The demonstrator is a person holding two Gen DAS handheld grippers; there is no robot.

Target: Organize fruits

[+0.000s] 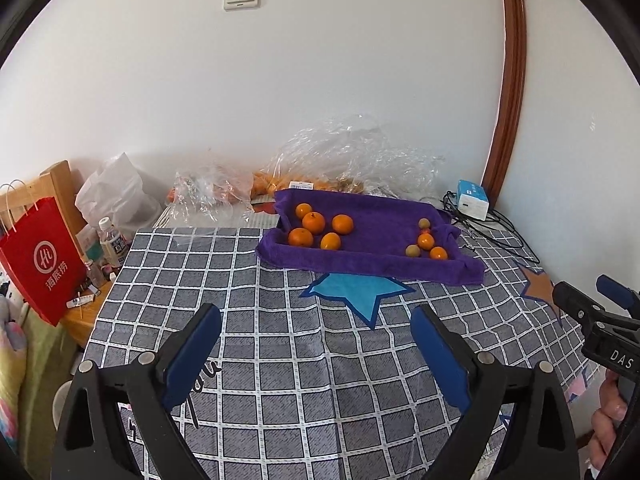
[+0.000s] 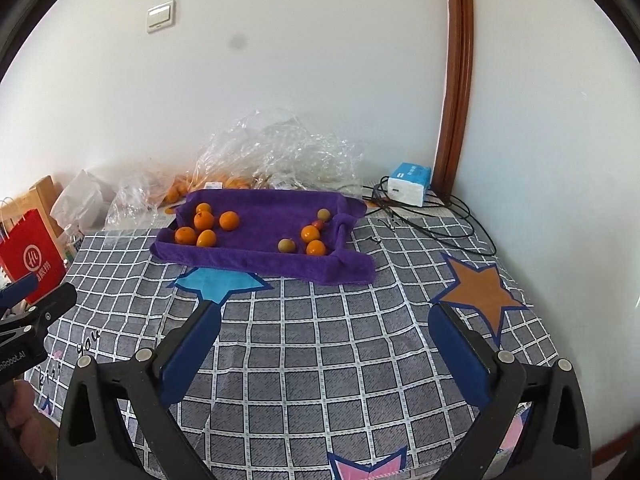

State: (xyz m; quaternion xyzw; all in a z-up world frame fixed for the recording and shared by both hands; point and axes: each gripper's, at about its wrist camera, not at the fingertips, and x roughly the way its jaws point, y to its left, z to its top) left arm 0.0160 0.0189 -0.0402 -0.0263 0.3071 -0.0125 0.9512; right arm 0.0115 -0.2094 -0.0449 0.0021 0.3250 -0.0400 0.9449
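A purple towel-lined tray [image 1: 376,240] [image 2: 260,236] sits at the far side of the checked table. Several oranges [image 1: 314,222] [image 2: 204,220] lie in its left part. In its right part lie two small oranges [image 1: 426,241] [image 2: 310,233], two brownish-green round fruits [image 1: 412,251] [image 2: 287,245] and a small red fruit [image 2: 318,224]. My left gripper [image 1: 316,320] is open and empty above the table, well short of the tray. My right gripper [image 2: 324,320] is open and empty, also short of the tray; it shows at the right edge of the left wrist view [image 1: 592,304].
Crumpled clear plastic bags [image 1: 352,156] [image 2: 276,148] with more oranges lie behind the tray by the wall. A white and blue box [image 1: 474,199] [image 2: 410,183] with black cables [image 2: 432,220] sits at the back right. A red paper bag [image 1: 40,256] and bottles stand off the table's left side.
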